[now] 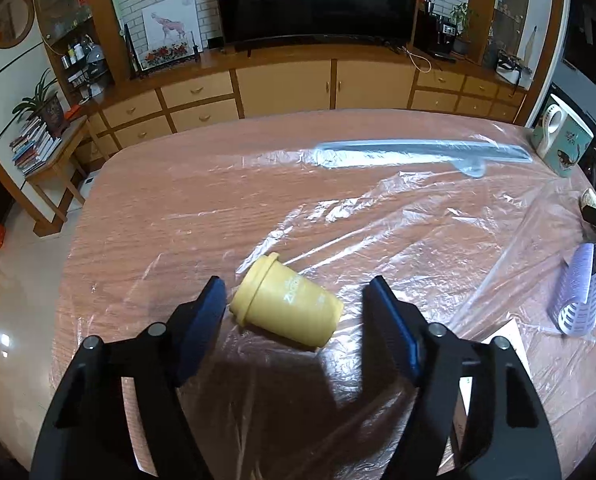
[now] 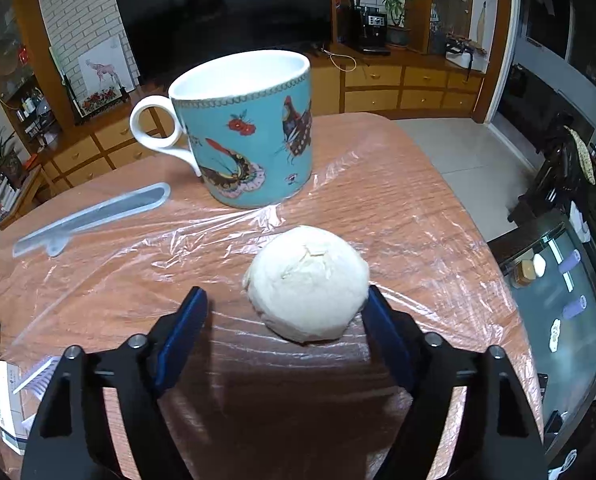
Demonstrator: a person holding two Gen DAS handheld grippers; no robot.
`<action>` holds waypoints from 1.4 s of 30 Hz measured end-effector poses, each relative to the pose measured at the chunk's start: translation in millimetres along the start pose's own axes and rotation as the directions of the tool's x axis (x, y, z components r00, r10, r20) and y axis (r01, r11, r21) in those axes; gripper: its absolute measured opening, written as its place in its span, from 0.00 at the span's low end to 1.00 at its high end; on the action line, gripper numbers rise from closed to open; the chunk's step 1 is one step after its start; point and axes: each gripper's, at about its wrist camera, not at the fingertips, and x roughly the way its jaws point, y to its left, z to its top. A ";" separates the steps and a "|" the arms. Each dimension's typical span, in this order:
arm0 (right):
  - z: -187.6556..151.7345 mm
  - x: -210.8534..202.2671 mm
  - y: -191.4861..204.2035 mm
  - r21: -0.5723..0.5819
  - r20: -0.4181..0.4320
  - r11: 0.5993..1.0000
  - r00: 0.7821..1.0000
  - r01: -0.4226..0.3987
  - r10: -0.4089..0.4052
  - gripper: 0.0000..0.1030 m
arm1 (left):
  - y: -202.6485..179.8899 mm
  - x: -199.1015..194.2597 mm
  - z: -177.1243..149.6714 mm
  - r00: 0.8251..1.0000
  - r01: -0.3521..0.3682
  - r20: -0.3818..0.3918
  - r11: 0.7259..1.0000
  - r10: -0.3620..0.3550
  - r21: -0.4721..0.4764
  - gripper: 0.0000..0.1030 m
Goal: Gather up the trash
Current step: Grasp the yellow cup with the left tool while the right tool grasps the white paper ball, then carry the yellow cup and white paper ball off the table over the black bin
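A yellow lidded cup (image 1: 287, 306) lies on its side on the plastic-covered table (image 1: 177, 208), lid end to the left. My left gripper (image 1: 298, 286) straddles it: the left pad (image 1: 205, 316) is right at the lid's rim, the right pad (image 1: 390, 320) stands a gap away from the cup's base. In the right wrist view a crumpled white paper ball (image 2: 308, 284) sits between the fingers of my right gripper (image 2: 285, 294). Its right pad (image 2: 386, 332) is at the ball's edge, and the left pad (image 2: 181, 332) is clear of it.
A turquoise butterfly mug (image 2: 253, 132) stands just beyond the ball. A grey comb (image 2: 89, 216) lies at the left under the plastic film. A lilac hair roller (image 1: 578, 292) and white paper (image 1: 506, 340) lie right of the cup. A dark side table (image 2: 562, 296) stands beyond the table's right edge.
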 end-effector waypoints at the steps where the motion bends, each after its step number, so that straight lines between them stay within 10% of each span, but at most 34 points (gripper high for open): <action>1: 0.5 -0.1 0.6 -0.005 0.000 1.000 1.000 0.007 -0.007 0.65 | -0.2 -0.7 -0.6 1.000 0.007 0.001 1.000 -0.007 0.000 0.65; 7: 4.0 -0.6 -2.4 -0.001 0.005 1.000 1.000 0.007 -0.007 0.49 | 1.7 -2.6 -1.3 1.000 0.025 0.004 0.999 -0.025 -0.023 0.50; 42: -23.0 -64.2 27.7 -0.056 0.046 0.991 0.991 -0.121 0.123 0.49 | 0.1 -49.0 -22.0 0.996 0.072 0.059 0.997 -0.070 -0.033 0.50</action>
